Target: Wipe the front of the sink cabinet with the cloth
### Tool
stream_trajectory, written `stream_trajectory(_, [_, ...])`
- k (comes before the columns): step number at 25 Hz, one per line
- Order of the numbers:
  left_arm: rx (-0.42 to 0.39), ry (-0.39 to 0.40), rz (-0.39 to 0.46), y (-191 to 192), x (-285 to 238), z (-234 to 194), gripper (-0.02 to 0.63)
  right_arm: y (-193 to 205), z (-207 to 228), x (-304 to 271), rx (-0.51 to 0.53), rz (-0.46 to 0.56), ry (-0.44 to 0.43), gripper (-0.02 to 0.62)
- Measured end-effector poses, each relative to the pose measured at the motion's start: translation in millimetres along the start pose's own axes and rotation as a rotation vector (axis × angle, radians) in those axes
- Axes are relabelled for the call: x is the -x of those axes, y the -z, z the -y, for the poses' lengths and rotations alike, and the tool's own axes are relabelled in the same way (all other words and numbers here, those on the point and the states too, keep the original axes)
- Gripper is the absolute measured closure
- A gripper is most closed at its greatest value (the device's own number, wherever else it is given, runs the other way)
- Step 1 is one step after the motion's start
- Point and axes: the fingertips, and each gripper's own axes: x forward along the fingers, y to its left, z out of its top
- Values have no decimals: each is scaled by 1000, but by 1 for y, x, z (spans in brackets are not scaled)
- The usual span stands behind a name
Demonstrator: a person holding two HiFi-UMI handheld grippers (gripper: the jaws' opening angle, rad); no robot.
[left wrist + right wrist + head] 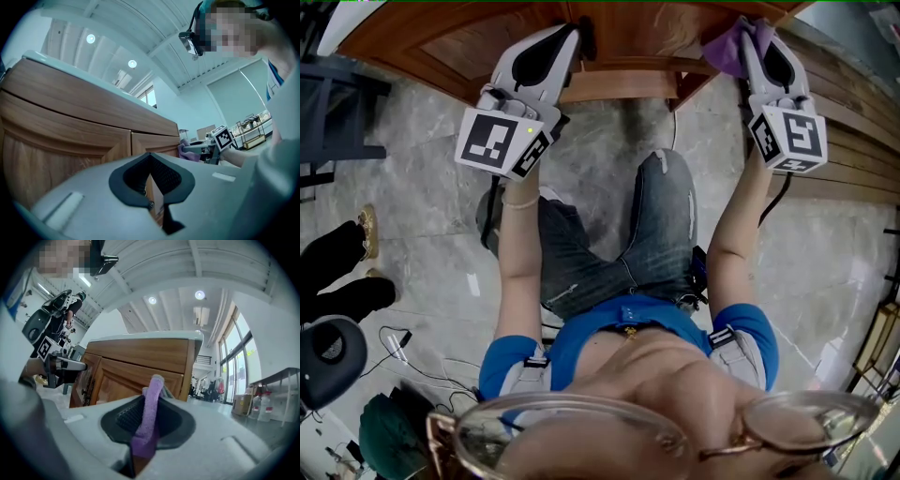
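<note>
The wooden sink cabinet [487,37] runs along the top of the head view, with paneled doors [70,122] and a white top [154,337]. My right gripper [750,37] is shut on a purple cloth [727,47], which it holds up by the cabinet's right corner. The cloth [149,423] stands pinched between its jaws. My left gripper [574,42] is at the cabinet's middle, next to the door seam, and looks shut with nothing in it [150,157]. From the left gripper view the cloth [187,152] and the right gripper [194,149] show against the door.
The person kneels on the grey tiled floor, jeans-clad knees [656,234] just below the cabinet. Another person's dark legs and shoes [337,267] are at the left, a dark chair [337,103] at the upper left. Cables [403,347] lie on the floor. Wooden boards [853,141] run along the right.
</note>
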Motion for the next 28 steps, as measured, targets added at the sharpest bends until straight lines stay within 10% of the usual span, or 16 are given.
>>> stream_trajectory(28, [1, -32, 4, -5, 17, -12, 606, -28, -162, -68, 47, 65, -310, 534])
